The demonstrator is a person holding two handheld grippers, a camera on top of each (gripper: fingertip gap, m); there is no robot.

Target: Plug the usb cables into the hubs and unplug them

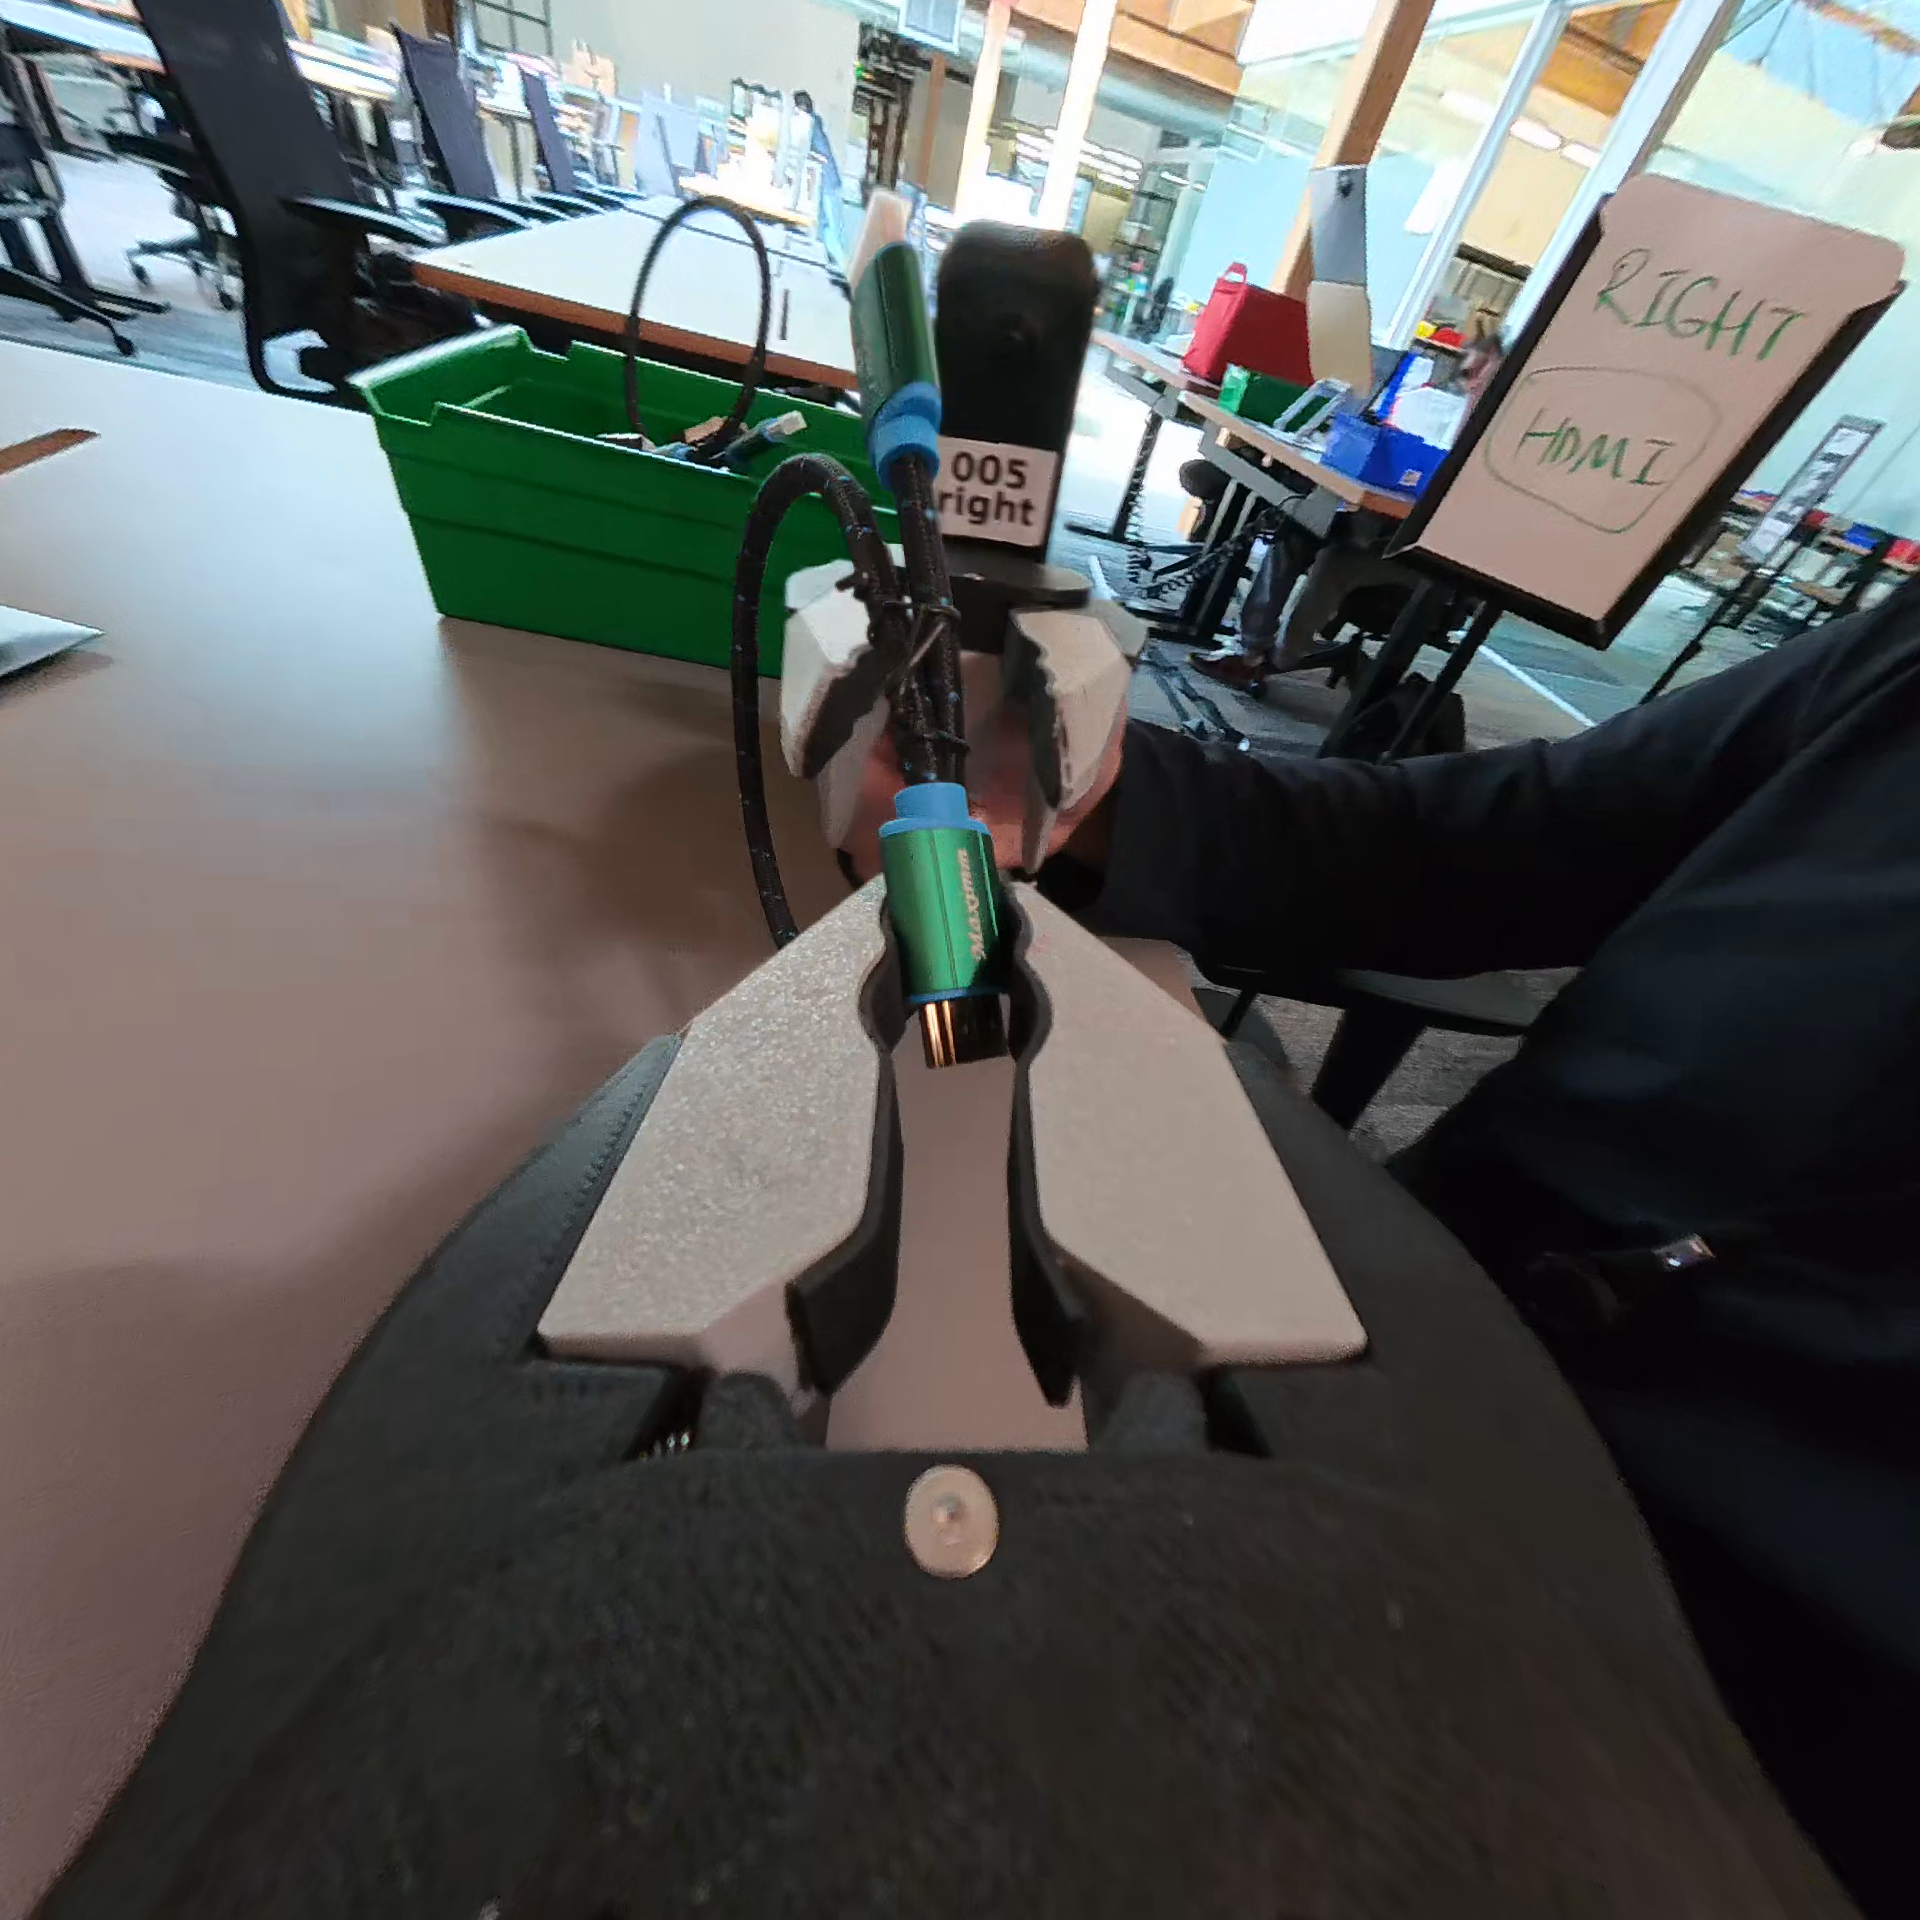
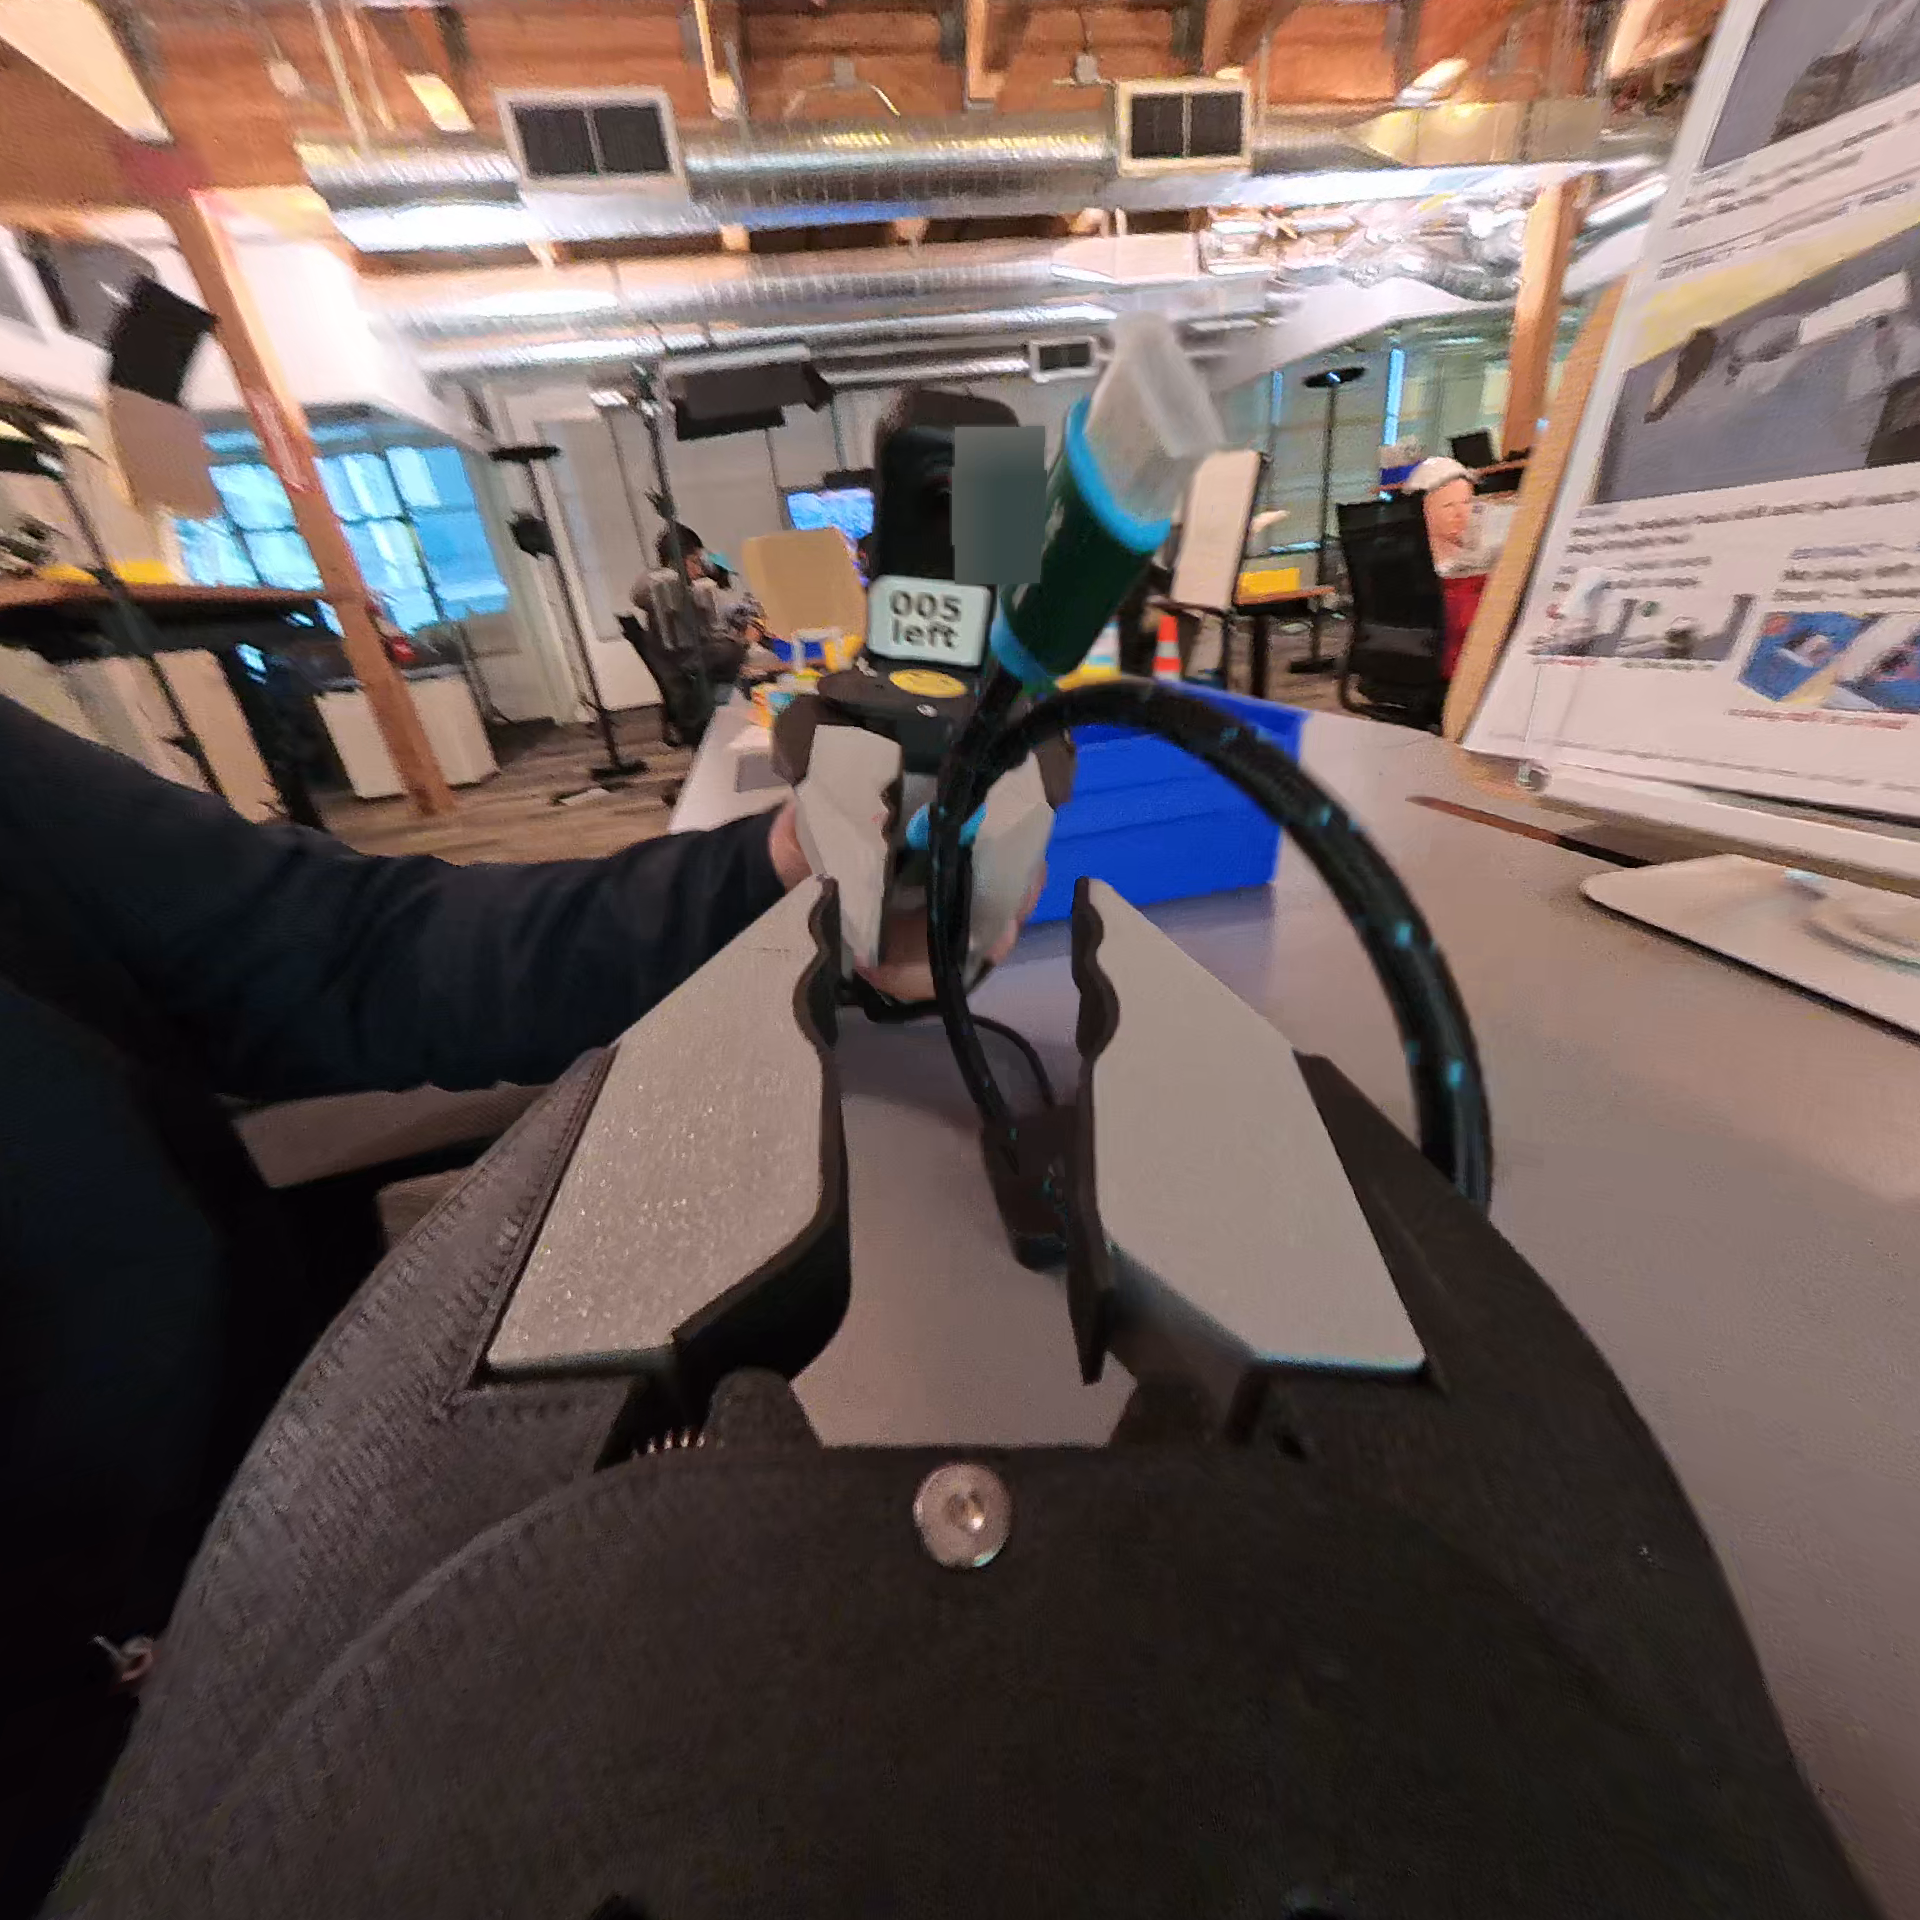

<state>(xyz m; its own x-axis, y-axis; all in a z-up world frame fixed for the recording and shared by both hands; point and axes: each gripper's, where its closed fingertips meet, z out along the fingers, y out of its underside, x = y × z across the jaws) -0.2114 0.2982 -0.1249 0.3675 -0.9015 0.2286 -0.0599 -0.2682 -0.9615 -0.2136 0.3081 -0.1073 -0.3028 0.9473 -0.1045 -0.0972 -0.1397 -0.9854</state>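
My left gripper (image 1: 948,914) is shut on the green plug (image 1: 943,930) of a black braided cable (image 1: 750,727) with blue flecks, its metal tip pointing back toward the camera. The cable runs up between the fingers of my right gripper (image 1: 945,717). That gripper is open in its own view (image 2: 954,904); the tied cable bundle (image 2: 1023,1174) lies slack beside its right finger (image 2: 1184,1091). A second green plug (image 2: 1091,540) with a clear cap stands up above. The left gripper (image 2: 925,862) faces the right one closely.
A green bin (image 1: 540,499) with more cables stands on the table (image 1: 312,831) behind. A blue bin (image 2: 1174,821) stands on the other side. A hand-lettered sign board (image 1: 1652,405) and a poster board (image 2: 1766,416) stand nearby. A person's dark sleeve (image 1: 1455,831) holds each gripper. The grippers are tip to tip, or close to it.
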